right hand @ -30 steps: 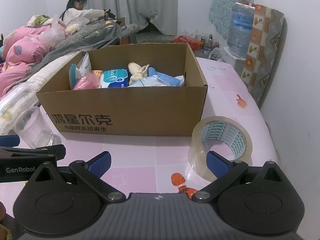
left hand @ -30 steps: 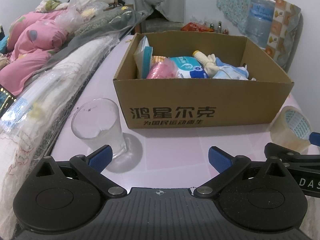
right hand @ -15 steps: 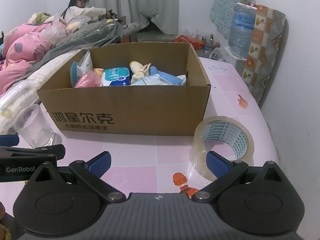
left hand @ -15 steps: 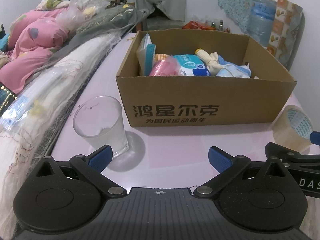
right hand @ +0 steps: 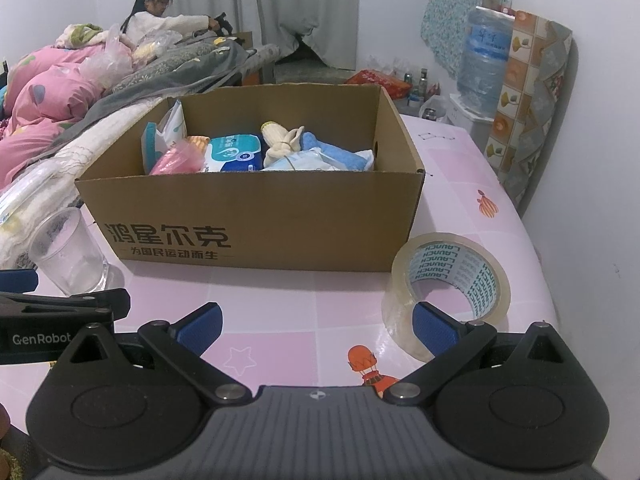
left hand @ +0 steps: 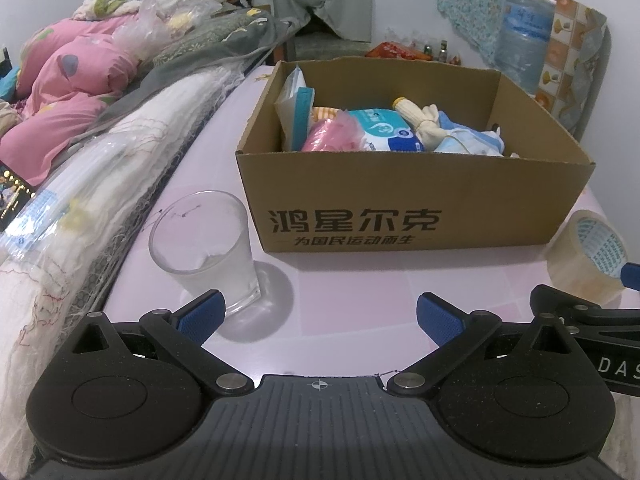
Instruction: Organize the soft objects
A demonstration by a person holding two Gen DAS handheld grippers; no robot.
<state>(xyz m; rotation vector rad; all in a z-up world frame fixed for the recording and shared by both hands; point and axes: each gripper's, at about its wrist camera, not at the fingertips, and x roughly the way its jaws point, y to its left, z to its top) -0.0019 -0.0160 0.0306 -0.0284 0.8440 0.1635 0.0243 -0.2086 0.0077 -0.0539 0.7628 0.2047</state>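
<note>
Scanning left to right, we see the glass (left hand: 208,248), then the cardboard box (right hand: 256,216) holding the soft things: a pink bag (right hand: 176,160), a wipes pack (right hand: 234,152), cream gloves (right hand: 280,140). All look light and squashy; we judge pinching mid-body best. Our left gripper (left hand: 318,312) and right gripper (right hand: 316,322) gape empty before the box.

Pink table (right hand: 280,300) with cardboard box (right hand: 256,216), glass (right hand: 68,252), tape roll (right hand: 448,292).
</note>
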